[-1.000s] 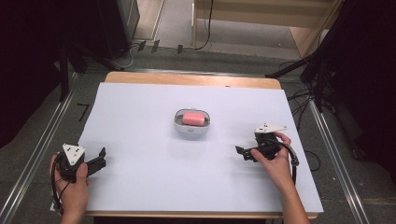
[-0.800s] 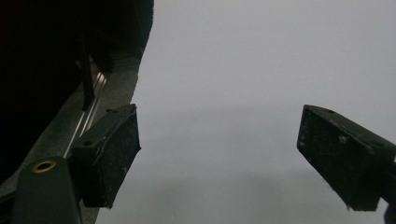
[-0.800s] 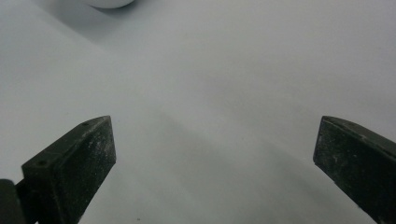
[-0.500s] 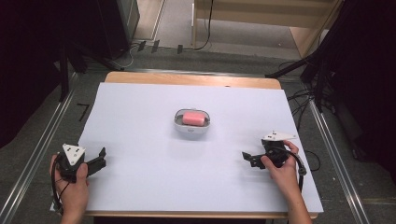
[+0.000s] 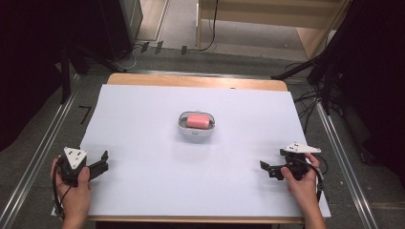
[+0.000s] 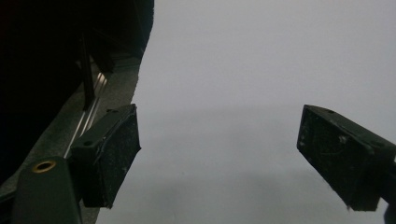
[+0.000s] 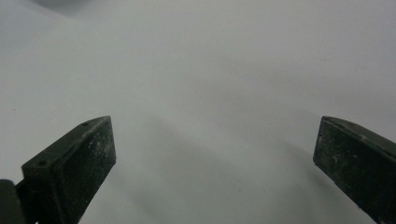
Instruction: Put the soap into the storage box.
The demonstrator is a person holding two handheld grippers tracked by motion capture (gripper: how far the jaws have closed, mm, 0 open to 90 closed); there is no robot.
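A pink bar (image 5: 197,120) lies in a small white dish (image 5: 196,131) at the middle of the white table sheet (image 5: 157,181). My left gripper (image 5: 102,160) rests near the front left corner, held by a hand, and it is open with nothing between its jaws. My right gripper (image 5: 266,169) sits near the front right, also open and empty. In the left gripper view the gripper (image 6: 219,158) has its jaws spread wide over bare sheet. The right gripper view shows that gripper (image 7: 215,163) the same way. Both grippers are far from the dish.
The wooden table edge (image 5: 196,81) shows at the back. Metal rails (image 5: 38,152) run along both sides on the floor. Cables (image 5: 305,98) lie at the back right. A dark stand (image 5: 64,71) rises at the left.
My right gripper has moved toward the person and slightly right, away from the dish. The left gripper has stayed in place.
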